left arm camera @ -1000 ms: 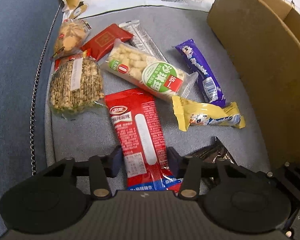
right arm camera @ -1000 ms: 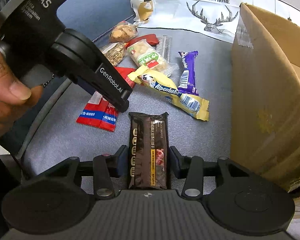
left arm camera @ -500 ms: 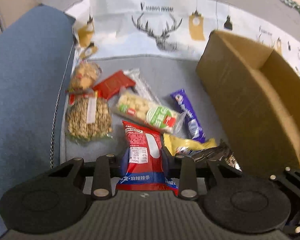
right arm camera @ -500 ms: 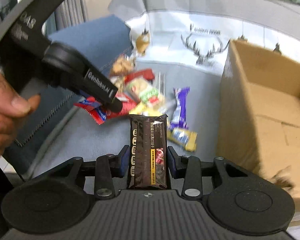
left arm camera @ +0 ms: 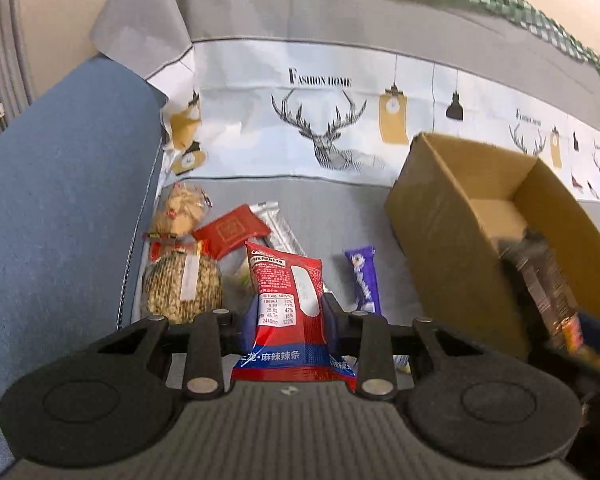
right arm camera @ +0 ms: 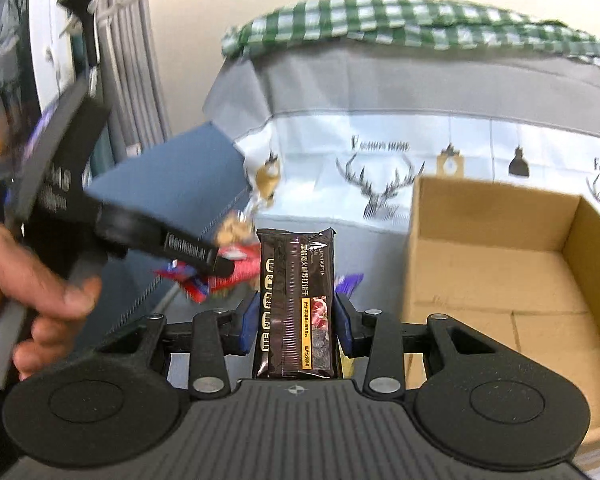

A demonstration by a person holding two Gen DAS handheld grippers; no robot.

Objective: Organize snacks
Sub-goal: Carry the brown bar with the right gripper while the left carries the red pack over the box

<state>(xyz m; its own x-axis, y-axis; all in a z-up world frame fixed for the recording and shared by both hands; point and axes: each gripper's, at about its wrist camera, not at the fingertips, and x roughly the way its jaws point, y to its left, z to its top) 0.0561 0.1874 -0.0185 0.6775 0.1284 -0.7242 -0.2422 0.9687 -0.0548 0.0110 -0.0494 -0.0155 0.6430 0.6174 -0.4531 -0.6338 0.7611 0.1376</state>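
Observation:
My left gripper (left arm camera: 288, 314) is shut on a red spicy-strip packet (left arm camera: 286, 304) and holds it up above the grey sofa seat (left arm camera: 332, 208). My right gripper (right arm camera: 296, 318) is shut on a dark brown truffle biscuit packet (right arm camera: 296, 304), raised beside the open cardboard box (right arm camera: 496, 276). The box stands at the right in the left wrist view (left arm camera: 452, 248), where the dark packet (left arm camera: 544, 280) shows blurred over its near wall. The left gripper with the red packet (right arm camera: 236, 268) shows blurred in the right wrist view.
On the seat lie a round grain cake (left arm camera: 182, 284), a nut bag (left arm camera: 180, 210), a small red packet (left arm camera: 232, 228), a silver wrapper (left arm camera: 278, 226) and a purple bar (left arm camera: 364, 276). A blue armrest (left arm camera: 60, 200) is at the left. A deer-print cover (left arm camera: 324, 128) hangs on the backrest.
Both grippers have lifted their packets off the seat and tilted upward. The right gripper has moved toward the box, whose inside now shows.

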